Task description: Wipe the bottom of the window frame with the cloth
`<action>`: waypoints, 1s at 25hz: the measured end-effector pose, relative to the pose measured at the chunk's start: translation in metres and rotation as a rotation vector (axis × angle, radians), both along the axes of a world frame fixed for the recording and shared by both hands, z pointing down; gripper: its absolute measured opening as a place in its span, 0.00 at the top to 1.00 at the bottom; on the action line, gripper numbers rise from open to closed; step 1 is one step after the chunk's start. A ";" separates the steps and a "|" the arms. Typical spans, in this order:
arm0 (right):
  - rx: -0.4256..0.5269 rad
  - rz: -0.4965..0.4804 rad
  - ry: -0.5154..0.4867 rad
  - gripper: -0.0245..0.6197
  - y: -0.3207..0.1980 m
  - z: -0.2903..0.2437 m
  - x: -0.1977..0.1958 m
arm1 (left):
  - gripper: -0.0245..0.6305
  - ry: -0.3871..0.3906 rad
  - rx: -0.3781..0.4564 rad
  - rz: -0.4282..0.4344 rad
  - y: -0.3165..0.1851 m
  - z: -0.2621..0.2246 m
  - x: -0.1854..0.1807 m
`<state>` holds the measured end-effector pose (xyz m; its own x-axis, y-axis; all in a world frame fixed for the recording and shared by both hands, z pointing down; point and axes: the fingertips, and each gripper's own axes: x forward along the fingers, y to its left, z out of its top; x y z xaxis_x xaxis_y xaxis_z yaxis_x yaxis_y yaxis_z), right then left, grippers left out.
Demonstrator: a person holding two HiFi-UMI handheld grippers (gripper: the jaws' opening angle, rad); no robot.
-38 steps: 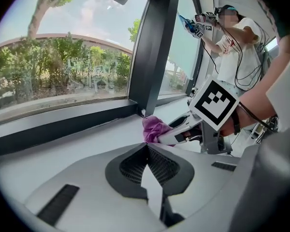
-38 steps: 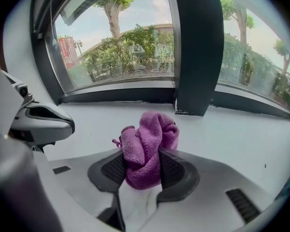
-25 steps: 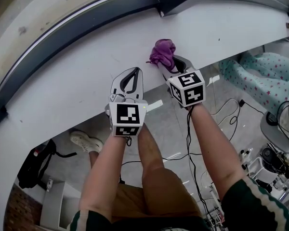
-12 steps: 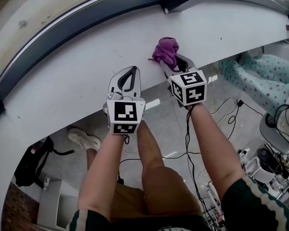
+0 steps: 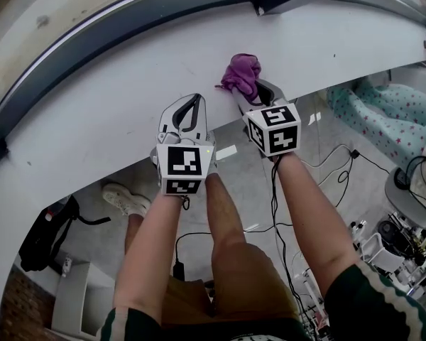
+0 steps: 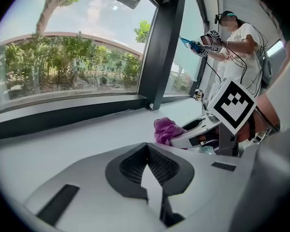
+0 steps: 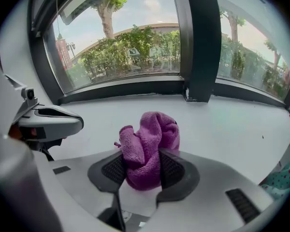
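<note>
Cloth [image 7: 150,144]: purple terry pile, bunched into a soft wad. It sits upper centre of the head view, pinched between the fingers of the right gripper [image 7: 143,170]. It is over the white surface [image 5: 106,105], near the dark bottom rail of the frame [image 7: 130,90] but apart from it.

Judgement: to wipe well, the wad should go forward onto the rail, be pressed flat and be drawn along its length. The loose tuft beyond the fingers should make the contact, not the hard plastic.

The rail looks smooth, dark and straight-edged; the surface is matte white.

Left gripper [image 6: 146,151]: fingers pressed together, nothing between them, lower left of the cloth.
</note>
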<state>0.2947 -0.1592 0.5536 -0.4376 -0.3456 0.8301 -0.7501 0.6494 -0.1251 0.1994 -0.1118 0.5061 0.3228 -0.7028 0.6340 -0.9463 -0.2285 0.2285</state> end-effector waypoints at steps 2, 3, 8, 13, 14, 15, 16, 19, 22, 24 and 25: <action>0.000 -0.002 -0.001 0.70 0.006 0.001 -0.008 | 0.95 0.000 0.002 0.001 0.005 0.000 -0.006; 0.000 -0.005 0.000 0.70 0.009 0.001 -0.012 | 0.95 -0.001 0.004 0.001 0.008 0.000 -0.010; 0.001 -0.022 -0.001 0.70 0.022 0.001 -0.030 | 0.95 -0.010 0.011 -0.014 0.018 -0.001 -0.031; 0.000 -0.063 0.006 0.70 0.037 0.000 -0.050 | 0.95 -0.017 0.009 -0.030 0.032 -0.003 -0.052; 0.000 -0.067 0.008 0.70 0.039 0.000 -0.054 | 0.95 -0.017 0.008 -0.034 0.035 -0.003 -0.056; -0.001 -0.069 0.010 0.70 0.041 0.000 -0.058 | 0.95 -0.017 0.008 -0.038 0.037 -0.004 -0.061; -0.002 -0.071 0.012 0.70 0.043 0.000 -0.062 | 0.95 -0.017 0.008 -0.042 0.039 -0.004 -0.065; -0.001 -0.089 0.016 0.70 0.050 0.001 -0.075 | 0.95 -0.020 0.009 -0.051 0.046 -0.004 -0.077; -0.002 -0.109 0.018 0.70 0.058 0.001 -0.087 | 0.95 -0.025 0.010 -0.062 0.052 -0.004 -0.088; -0.003 -0.125 0.020 0.70 0.064 0.000 -0.095 | 0.95 -0.029 0.010 -0.068 0.056 -0.004 -0.096; -0.004 -0.132 0.020 0.70 0.066 0.000 -0.100 | 0.95 -0.031 0.010 -0.070 0.058 -0.005 -0.099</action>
<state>0.1951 -0.0927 0.5538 -0.4625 -0.2832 0.8402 -0.6608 0.7419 -0.1136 0.1003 -0.0538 0.5015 0.2530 -0.7293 0.6357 -0.9666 -0.1634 0.1973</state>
